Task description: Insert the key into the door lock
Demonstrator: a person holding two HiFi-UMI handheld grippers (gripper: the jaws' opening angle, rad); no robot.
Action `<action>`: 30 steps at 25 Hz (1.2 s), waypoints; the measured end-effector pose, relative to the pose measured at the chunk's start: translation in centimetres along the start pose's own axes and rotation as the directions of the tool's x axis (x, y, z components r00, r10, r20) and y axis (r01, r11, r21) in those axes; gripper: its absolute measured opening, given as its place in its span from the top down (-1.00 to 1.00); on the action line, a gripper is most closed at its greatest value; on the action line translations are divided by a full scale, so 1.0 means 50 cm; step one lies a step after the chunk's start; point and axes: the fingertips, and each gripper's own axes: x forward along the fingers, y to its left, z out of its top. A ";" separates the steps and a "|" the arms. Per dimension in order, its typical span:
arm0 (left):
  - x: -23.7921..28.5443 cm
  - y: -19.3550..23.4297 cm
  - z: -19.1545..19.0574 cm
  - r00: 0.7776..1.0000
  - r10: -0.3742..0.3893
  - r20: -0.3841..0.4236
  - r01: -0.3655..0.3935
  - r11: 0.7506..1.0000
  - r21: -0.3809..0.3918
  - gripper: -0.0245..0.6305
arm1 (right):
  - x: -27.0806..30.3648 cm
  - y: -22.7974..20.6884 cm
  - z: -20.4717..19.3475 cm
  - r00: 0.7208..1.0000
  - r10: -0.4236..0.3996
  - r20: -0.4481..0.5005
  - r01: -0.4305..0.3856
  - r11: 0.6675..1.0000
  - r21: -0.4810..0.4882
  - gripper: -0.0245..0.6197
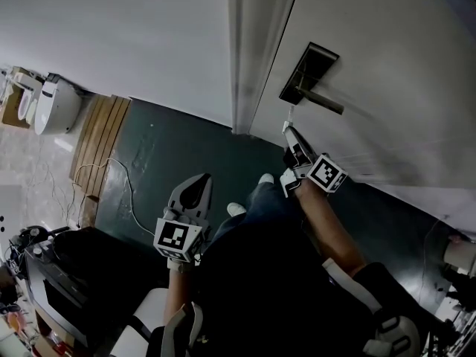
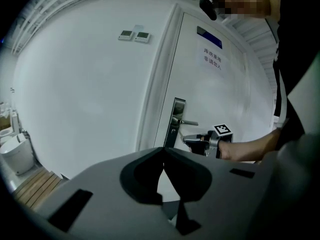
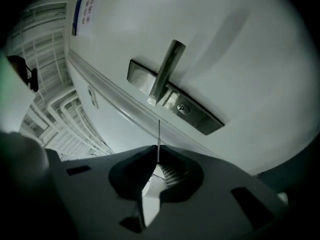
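The door lock is a dark metal plate (image 1: 306, 71) with a lever handle (image 1: 321, 101) on the white door (image 1: 387, 65). My right gripper (image 1: 291, 141) is just below the handle, shut on the key (image 1: 285, 126). In the right gripper view the thin key blade (image 3: 159, 134) sticks up from the shut gripper (image 3: 158, 153), its tip a little short of the round keyhole (image 3: 183, 109) on the plate (image 3: 205, 121), beside the handle (image 3: 166, 70). My left gripper (image 1: 195, 193) hangs low and away from the door, shut on nothing (image 2: 163, 151).
The door frame (image 1: 244, 58) and a white wall (image 1: 119, 28) lie left of the door. On the dark floor are a wooden board (image 1: 100, 143), a cable (image 1: 128, 188) and a white appliance (image 1: 56, 106). A black box (image 1: 67, 274) stands at lower left.
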 end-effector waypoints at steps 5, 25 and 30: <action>0.028 -0.001 -0.003 1.000 -0.022 -0.021 0.022 1.000 -0.004 0.90 | 0.022 -0.035 0.015 1.000 -0.011 0.029 0.008 0.995 0.101 0.82; 0.186 0.020 0.012 0.991 -0.113 -0.072 0.114 0.993 0.012 0.90 | 0.087 -0.113 0.073 0.998 -0.028 0.055 0.009 0.947 0.322 0.82; 0.187 0.021 0.013 0.990 -0.116 -0.076 0.117 0.993 0.006 0.90 | 0.090 -0.102 0.073 0.999 -0.018 0.044 0.001 0.938 0.347 0.82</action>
